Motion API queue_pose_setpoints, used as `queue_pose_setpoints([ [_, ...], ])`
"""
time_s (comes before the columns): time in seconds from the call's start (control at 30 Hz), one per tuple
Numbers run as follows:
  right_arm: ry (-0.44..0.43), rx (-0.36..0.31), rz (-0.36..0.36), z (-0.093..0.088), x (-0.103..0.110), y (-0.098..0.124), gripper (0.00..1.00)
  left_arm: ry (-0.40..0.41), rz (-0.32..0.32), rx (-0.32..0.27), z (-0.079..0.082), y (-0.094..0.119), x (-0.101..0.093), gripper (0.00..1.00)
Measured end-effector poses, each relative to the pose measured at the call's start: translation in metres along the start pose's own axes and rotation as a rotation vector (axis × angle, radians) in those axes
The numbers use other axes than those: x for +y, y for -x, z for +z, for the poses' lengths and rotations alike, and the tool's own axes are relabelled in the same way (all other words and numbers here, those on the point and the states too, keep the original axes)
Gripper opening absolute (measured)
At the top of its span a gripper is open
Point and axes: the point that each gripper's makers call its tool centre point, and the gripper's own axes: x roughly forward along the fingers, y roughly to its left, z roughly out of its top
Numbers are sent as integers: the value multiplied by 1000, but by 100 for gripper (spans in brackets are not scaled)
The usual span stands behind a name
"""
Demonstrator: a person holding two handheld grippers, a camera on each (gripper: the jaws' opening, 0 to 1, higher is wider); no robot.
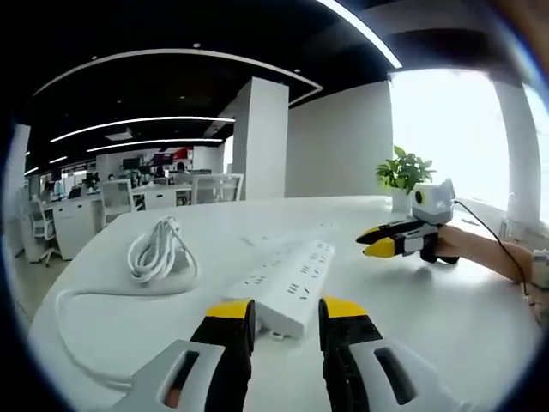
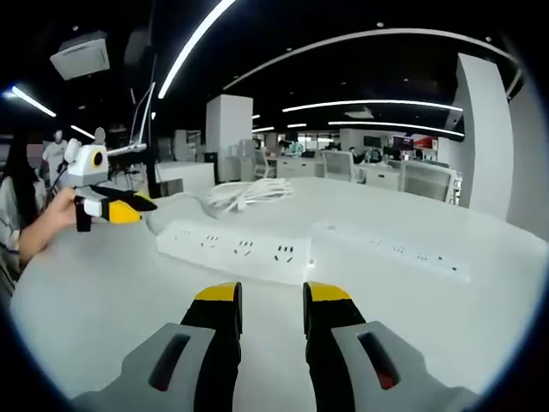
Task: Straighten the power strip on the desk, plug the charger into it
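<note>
- The left gripper [image 1: 287, 311], yellow-tipped, is hovering just short of the near end of the long white plastic power strip [image 1: 289, 284], its fingers spread and gripping nothing.
- That strip is lying at a slant on the round white desk [image 1: 429, 318], its coiled white cable [image 1: 157, 251] sitting off to one side.
- The right gripper [image 2: 270, 294] is hanging above bare desktop near the strip, fingers apart and empty.
- A second white power strip [image 2: 390, 247] is lying further along.

Glossy white plastic power strip [image 1: 289, 284] on a smooth matt desk [image 1: 446, 318] (also white)
</note>
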Motion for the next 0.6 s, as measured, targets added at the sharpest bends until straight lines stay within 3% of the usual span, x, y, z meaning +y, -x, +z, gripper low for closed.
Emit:
queue_pose_setpoints([
  [0.6, -20, 0, 49, -9, -1, -14, 27, 20, -32, 36, -21, -10, 0, 29],
])
